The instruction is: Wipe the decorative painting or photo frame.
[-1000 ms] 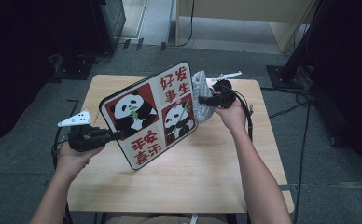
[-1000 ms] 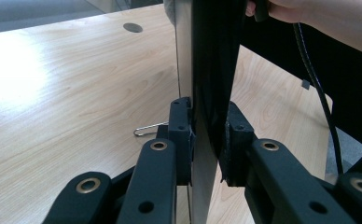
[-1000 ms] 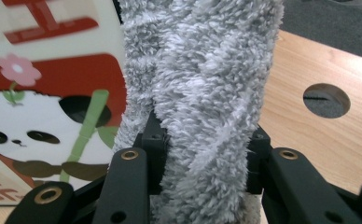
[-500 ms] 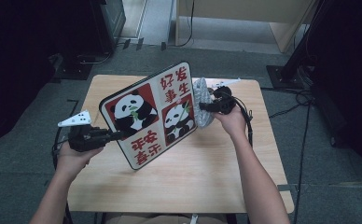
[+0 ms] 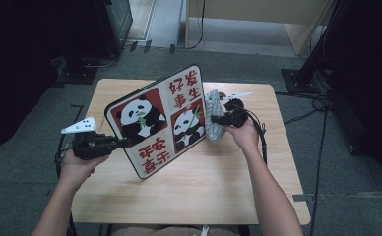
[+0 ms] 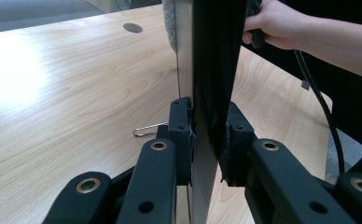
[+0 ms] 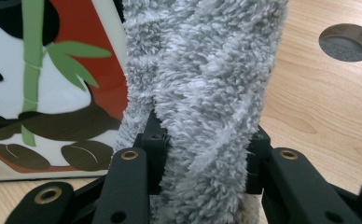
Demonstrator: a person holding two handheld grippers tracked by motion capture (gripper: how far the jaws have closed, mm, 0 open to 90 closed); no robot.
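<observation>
A square board [image 5: 159, 120] with two pandas and red Chinese characters stands tilted on its lower edge on the wooden table [image 5: 228, 196]. My left gripper [image 5: 122, 142] is shut on the board's left edge; up close its pads clamp the thin panel [image 6: 207, 70] between them [image 6: 207, 140]. A fluffy grey cloth [image 5: 212, 120] rests against the board's right edge. My right gripper [image 5: 216, 119] is shut on that cloth. In the right gripper view the cloth [image 7: 202, 84] bulges between the jaws [image 7: 205, 154], with the panda picture [image 7: 53, 70] just to its left.
A round cable hole [image 7: 348, 42] sits in the tabletop beyond the cloth. A thin bent wire [image 6: 146, 129] lies on the wood near the board's foot. Black cables trail off the table's right side [image 5: 263, 142]. Dark stands and equipment surround the table.
My right gripper has come down a little with the cloth along the board's right edge. The left gripper and the board have stayed put.
</observation>
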